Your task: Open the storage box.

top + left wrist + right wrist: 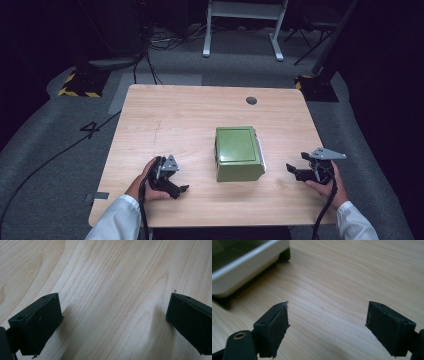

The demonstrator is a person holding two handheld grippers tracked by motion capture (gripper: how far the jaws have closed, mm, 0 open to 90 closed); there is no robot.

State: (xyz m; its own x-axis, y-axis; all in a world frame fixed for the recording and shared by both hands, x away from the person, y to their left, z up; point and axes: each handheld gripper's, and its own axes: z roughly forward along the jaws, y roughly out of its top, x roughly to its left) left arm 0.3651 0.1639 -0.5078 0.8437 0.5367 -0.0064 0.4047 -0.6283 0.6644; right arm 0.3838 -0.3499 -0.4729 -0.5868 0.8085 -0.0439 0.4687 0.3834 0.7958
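Green box mid-table: likely rigid, light; best gripped across opposite sides. Left gripper and right gripper spread apart, empty.

A green box is sitting near the middle of the wooden table, and it is the one obstacle standing on the tabletop. Bare wood is lying open on its far side, to its left and along the near edge. The left gripper is resting well apart from the box with free table between them; its jaws are standing wide over bare wood. The right gripper is lying near the box's right side, jaws spread, and the box's pale rim is blocking the upper left ahead of it.
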